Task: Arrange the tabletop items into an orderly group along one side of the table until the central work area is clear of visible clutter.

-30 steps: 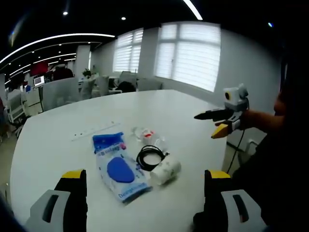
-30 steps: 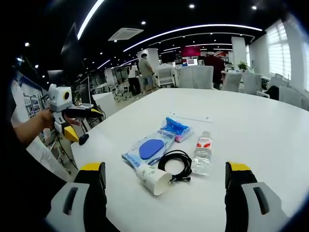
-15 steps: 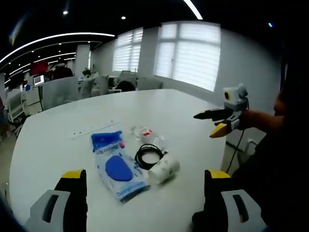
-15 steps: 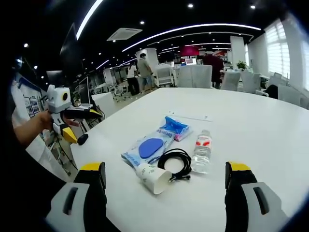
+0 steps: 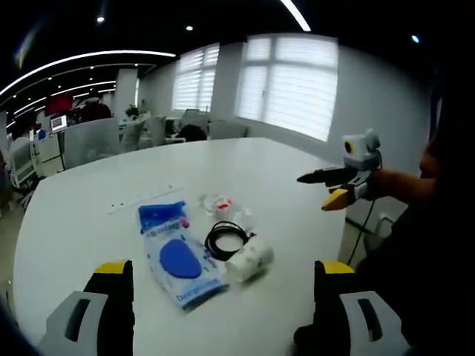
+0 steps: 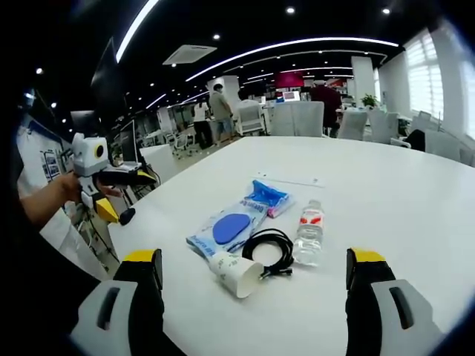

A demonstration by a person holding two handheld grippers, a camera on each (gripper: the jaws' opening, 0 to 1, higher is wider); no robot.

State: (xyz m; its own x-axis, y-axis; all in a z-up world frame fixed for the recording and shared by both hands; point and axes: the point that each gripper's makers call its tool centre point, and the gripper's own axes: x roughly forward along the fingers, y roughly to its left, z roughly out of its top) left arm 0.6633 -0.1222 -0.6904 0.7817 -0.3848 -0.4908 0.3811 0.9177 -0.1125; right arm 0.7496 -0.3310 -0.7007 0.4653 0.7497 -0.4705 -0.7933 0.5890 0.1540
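A small cluster lies mid-table on the white table (image 5: 89, 200). It holds a blue packet (image 5: 179, 256) (image 6: 231, 227), a coiled black cable (image 5: 226, 239) (image 6: 272, 248), a paper cup on its side (image 5: 251, 259) (image 6: 236, 274) and a clear water bottle lying flat (image 5: 221, 205) (image 6: 310, 231). My left gripper (image 5: 223, 276) hovers short of the cluster, jaws wide open and empty; it also shows at the table edge (image 6: 111, 178). My right gripper (image 6: 254, 259) is open and empty too, held off the table's side (image 5: 338, 180).
A thin clear strip (image 6: 289, 179) lies beyond the packet. Behind the table are office chairs (image 6: 304, 117), desks and standing people (image 6: 221, 107). Blinds cover the windows (image 5: 297, 85). A person's sleeve (image 5: 404, 185) holds the right gripper.
The left gripper view has drifted slightly, so the items sit a little further left in it. The items themselves lie where they were, and both grippers stay open.
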